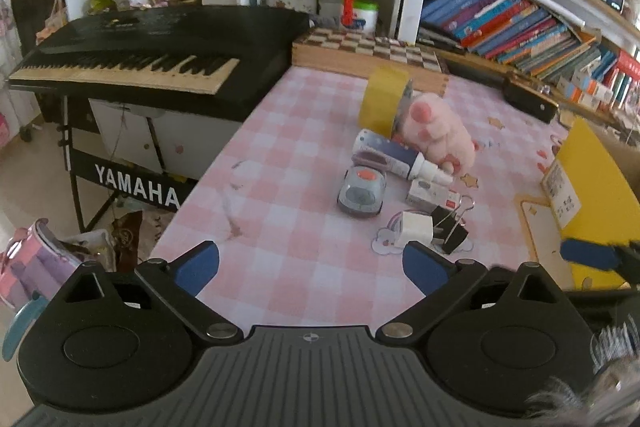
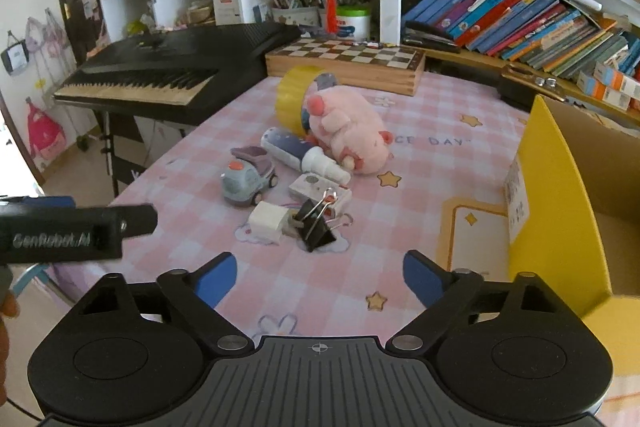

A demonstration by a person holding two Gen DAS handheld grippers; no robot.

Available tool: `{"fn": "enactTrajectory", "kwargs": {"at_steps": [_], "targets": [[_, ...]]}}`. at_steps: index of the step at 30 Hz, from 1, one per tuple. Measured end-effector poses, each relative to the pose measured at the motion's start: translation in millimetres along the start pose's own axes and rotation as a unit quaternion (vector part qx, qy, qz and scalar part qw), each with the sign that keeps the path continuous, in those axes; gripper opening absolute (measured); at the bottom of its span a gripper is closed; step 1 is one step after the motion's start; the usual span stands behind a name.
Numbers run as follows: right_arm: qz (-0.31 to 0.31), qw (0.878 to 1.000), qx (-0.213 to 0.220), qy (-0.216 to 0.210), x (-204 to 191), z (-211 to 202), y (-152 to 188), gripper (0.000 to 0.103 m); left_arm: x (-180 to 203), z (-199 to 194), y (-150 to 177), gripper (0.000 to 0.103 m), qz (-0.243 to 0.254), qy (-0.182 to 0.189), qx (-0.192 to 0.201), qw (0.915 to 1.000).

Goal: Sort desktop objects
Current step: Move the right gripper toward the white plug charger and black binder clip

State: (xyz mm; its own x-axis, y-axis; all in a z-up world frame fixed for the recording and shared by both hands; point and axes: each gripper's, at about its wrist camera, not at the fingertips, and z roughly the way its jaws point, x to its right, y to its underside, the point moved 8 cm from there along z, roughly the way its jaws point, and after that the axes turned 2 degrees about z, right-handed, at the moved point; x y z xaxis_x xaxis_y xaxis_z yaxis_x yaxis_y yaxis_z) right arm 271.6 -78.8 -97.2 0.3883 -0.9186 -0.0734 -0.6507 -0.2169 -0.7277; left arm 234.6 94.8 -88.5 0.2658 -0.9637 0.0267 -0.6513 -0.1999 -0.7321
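Observation:
A cluster of objects lies mid-table: a pink plush toy, a yellow tape roll, a spray bottle, a grey toy car, a small white box, a white charger plug and a black binder clip. My left gripper is open and empty, short of the cluster. My right gripper is open and empty, just before the clip.
A yellow cardboard box stands open at the right. A wooden chessboard lies at the back, a black Yamaha keyboard at the left, bookshelves behind. The other gripper shows at each view's edge.

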Motion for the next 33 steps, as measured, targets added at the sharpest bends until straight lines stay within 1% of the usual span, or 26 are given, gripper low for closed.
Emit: {"fn": "enactTrajectory", "kwargs": {"at_steps": [1,3,6,7,9,13,14,15,19,20,21,22,23,24,26,29,33], "targets": [[0.000,1.000,-0.004,0.001,1.7,5.1,-1.9,0.080,0.7,2.6,0.1,0.097,0.001,0.001,-0.003,1.0000],[0.008,1.000,-0.012,-0.004,5.4,14.8,-6.0,0.069,2.3,7.5,0.5,0.094,0.004,0.004,-0.007,1.0000],[0.025,0.999,-0.018,-0.016,10.1,28.2,-13.1,0.064,6.0,14.6,1.8,0.091,0.015,0.006,-0.014,0.9998],[0.026,0.999,-0.019,-0.019,10.9,32.4,-15.8,0.064,8.0,17.1,2.4,0.091,0.018,0.006,-0.017,0.9997],[0.022,0.999,-0.020,-0.022,11.5,40.5,-21.3,0.064,13.5,21.8,3.6,0.086,0.023,0.007,-0.023,0.9994],[0.017,0.999,-0.029,-0.037,11.1,59.6,-31.2,0.063,31.7,32.6,2.0,0.082,0.046,0.025,-0.023,0.9984],[0.018,0.998,-0.033,-0.042,10.9,63.7,-32.8,0.060,35.9,35.8,0.9,0.080,0.050,0.030,-0.023,0.9980],[0.017,0.998,-0.037,-0.045,10.7,68.0,-34.7,0.058,39.9,39.1,-0.2,0.079,0.054,0.033,-0.024,0.9977],[-0.001,0.997,-0.052,-0.053,9.7,81.6,-38.8,0.058,54.4,51.8,-4.6,0.079,0.069,0.043,-0.025,0.9964],[-0.004,0.997,-0.055,-0.058,9.9,84.2,-39.1,0.055,57.3,54.4,-4.8,0.079,0.073,0.045,-0.025,0.9960],[-0.006,0.996,-0.061,-0.065,10.2,86.9,-38.8,0.045,60.6,57.3,-4.5,0.079,0.078,0.047,-0.027,0.9955],[-0.006,0.995,-0.069,-0.072,10.5,88.9,-38.2,0.039,63.6,60.2,-3.9,0.078,0.081,0.049,-0.029,0.9950],[-0.004,0.994,-0.077,-0.080,11.3,90.6,-37.2,0.025,66.0,62.4,-3.1,0.077,0.083,0.052,-0.032,0.9946],[0.001,0.993,-0.083,-0.086,12.9,91.9,-36.5,0.016,68.1,64.5,-2.9,0.077,0.085,0.055,-0.035,0.9943],[0.013,0.992,-0.080,-0.094,17.7,88.4,-37.5,0.013,72.6,68.9,-2.9,0.077,0.088,0.059,-0.037,0.9937],[0.014,0.993,-0.068,-0.091,23.3,79.8,-40.3,0.009,77.9,75.1,-3.7,0.075,0.093,0.063,-0.037,0.9929],[0.014,0.995,-0.054,-0.085,27.2,70.8,-44.5,0.003,87.2,84.8,-4.9,0.067,0.103,0.070,-0.039,0.9914]]}}
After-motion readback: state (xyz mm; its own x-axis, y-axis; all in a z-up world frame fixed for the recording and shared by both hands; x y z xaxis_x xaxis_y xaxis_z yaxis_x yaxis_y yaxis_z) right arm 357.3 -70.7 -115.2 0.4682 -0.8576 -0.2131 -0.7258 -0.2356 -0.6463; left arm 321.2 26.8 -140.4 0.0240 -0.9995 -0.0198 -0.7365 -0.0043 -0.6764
